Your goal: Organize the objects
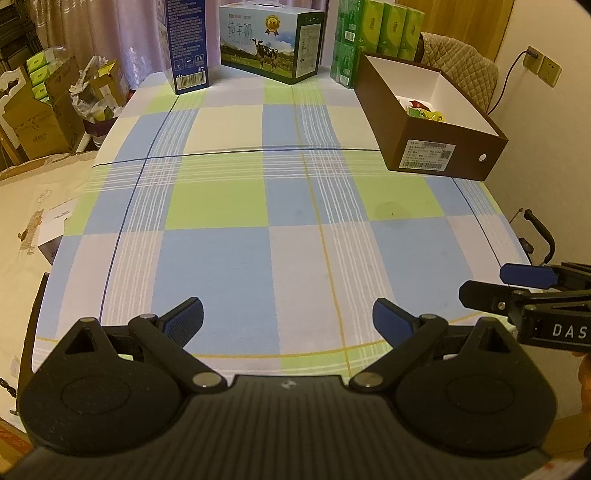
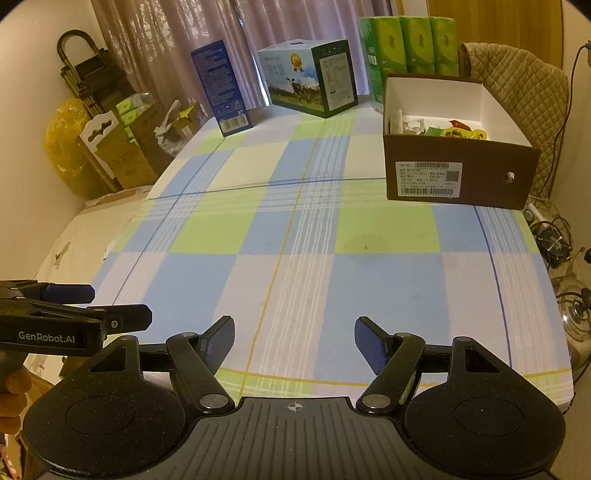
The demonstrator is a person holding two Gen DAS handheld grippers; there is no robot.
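Observation:
A brown shoebox [image 1: 443, 147] with a white inside stands at the table's far right; small colourful packets [image 1: 424, 110] lie in it. The right wrist view shows the same shoebox [image 2: 458, 173] with the packets [image 2: 458, 133] and some white items inside. My left gripper [image 1: 288, 319] hangs open over the near edge of the checked tablecloth [image 1: 258, 221], nothing between its fingers. My right gripper [image 2: 294, 341] is open too and holds nothing. Each gripper shows at the edge of the other's view: the right gripper [image 1: 517, 282] at the right side, the left gripper [image 2: 92, 306] at the left side.
Along the far edge stand a blue carton [image 1: 186, 44], a milk box with a cow picture [image 1: 271, 40] and stacked green tissue packs [image 1: 376, 33]. Cardboard boxes [image 1: 40, 110] sit on the floor at left. A quilted chair back [image 2: 517, 96] rises behind the shoebox; cables [image 2: 554, 240] lie at right.

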